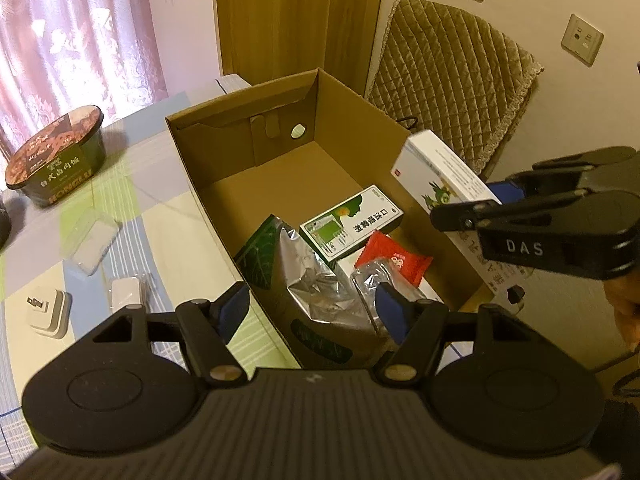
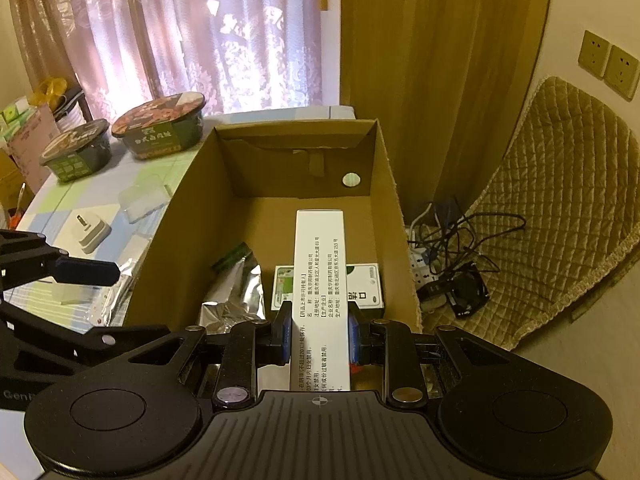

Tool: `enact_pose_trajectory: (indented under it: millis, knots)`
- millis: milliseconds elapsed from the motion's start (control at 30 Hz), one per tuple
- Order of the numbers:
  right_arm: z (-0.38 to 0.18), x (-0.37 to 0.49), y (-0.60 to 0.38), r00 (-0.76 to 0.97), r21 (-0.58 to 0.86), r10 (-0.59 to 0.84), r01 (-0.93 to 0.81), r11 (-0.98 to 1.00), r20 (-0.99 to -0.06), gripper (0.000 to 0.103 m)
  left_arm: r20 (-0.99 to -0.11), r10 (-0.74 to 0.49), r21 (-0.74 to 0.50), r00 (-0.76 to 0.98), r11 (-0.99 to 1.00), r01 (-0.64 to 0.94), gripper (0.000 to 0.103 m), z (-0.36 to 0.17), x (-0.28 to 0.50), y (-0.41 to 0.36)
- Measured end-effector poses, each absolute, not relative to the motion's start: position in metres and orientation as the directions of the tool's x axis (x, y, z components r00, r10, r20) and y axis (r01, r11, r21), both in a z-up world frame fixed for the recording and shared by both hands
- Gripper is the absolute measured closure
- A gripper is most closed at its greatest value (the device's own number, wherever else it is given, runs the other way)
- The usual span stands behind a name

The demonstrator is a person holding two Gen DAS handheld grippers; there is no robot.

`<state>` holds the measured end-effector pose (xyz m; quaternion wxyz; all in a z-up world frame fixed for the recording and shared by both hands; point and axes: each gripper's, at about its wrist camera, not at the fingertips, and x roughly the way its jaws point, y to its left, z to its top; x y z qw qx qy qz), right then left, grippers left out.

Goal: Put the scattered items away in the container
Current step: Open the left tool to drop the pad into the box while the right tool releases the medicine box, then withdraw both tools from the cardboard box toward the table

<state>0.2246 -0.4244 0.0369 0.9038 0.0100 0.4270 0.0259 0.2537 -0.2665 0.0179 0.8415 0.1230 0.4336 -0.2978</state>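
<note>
over the cardboard box (image 2: 192,208), our right gripper (image 2: 319,336) pinches the long white carton (image 2: 320,264) lengthwise to lower it in, while our left gripper (image 1: 312,312) waits spread and empty.

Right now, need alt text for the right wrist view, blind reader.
The right gripper clamps a long white box over an open cardboard box that holds a silver pouch and a green-and-white carton. On the table to the left sit two food bowls and a white plug.
</note>
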Motion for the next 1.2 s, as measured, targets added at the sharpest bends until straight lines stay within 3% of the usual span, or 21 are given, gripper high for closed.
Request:
enact_pose_trajectory:
  millis: [1200]
  knots:
    - [0.048,0.219,-0.418,0.668,0.043,0.052,-0.031,0.999,-0.742,0.074,-0.807,-0.393,-0.057,0.441,0.795,0.604,0.038,0.022,0.246,-0.248]
